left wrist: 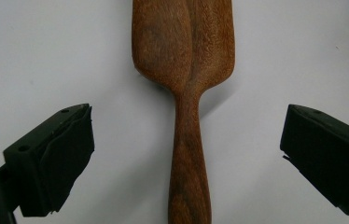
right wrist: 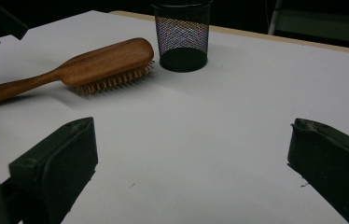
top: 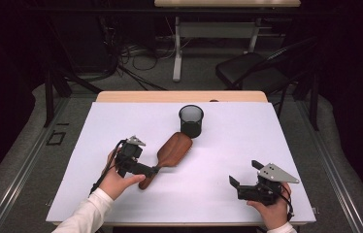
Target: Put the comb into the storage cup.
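Lying bristles-down on the white table (top: 218, 160), a wooden hairbrush (top: 170, 151) is seen left of centre, its long axis running diagonally: the broad oval head is aimed at the far right, the slim handle back toward the person's left. Just beyond the head, a black mesh cup (top: 191, 121) is stood upright, close to it. The left gripper (left wrist: 184, 154) is held over the handle, jaws spread wide on either side without touching it. The right gripper (top: 242, 177) is held low near the front right corner, released and empty, well apart from the brush.
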The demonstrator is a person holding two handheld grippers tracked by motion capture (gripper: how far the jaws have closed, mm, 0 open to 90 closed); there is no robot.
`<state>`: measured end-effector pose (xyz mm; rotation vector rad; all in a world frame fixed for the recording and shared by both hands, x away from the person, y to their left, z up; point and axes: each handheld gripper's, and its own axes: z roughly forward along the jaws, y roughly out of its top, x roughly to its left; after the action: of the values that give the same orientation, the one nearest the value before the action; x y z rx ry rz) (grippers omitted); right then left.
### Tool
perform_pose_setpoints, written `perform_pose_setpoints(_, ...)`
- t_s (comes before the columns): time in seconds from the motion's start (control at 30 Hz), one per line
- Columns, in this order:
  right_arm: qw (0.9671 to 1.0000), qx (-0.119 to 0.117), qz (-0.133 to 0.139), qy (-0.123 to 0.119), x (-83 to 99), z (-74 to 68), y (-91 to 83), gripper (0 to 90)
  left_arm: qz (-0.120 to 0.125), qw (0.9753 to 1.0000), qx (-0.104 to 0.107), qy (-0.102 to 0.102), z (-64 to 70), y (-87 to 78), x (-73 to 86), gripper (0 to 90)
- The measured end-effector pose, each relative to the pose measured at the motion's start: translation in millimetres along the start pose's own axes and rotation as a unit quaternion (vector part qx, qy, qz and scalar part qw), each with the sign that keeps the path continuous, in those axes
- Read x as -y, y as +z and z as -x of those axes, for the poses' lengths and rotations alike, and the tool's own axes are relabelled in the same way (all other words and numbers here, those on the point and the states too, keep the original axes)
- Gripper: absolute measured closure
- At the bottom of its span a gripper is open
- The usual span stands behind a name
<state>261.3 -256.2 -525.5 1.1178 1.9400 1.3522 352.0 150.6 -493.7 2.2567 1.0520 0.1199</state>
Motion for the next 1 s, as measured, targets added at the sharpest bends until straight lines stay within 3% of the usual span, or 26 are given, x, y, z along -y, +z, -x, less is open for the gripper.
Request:
perform_pose_setpoints(0.6,1.0000,-0.001,-0.003,0.003,0.6,-0.3,0.8,1.5,-0.041,0.9991,0.010,0.001,-2.3,4.1,-8.7,5.3)
perform_pose_setpoints(1.0,1.0000,-0.002,-0.005,0.002,0.9,-0.7,1.4,1.5,-0.069,0.9976,0.002,0.010,-0.4,7.4,-11.1,8.5)
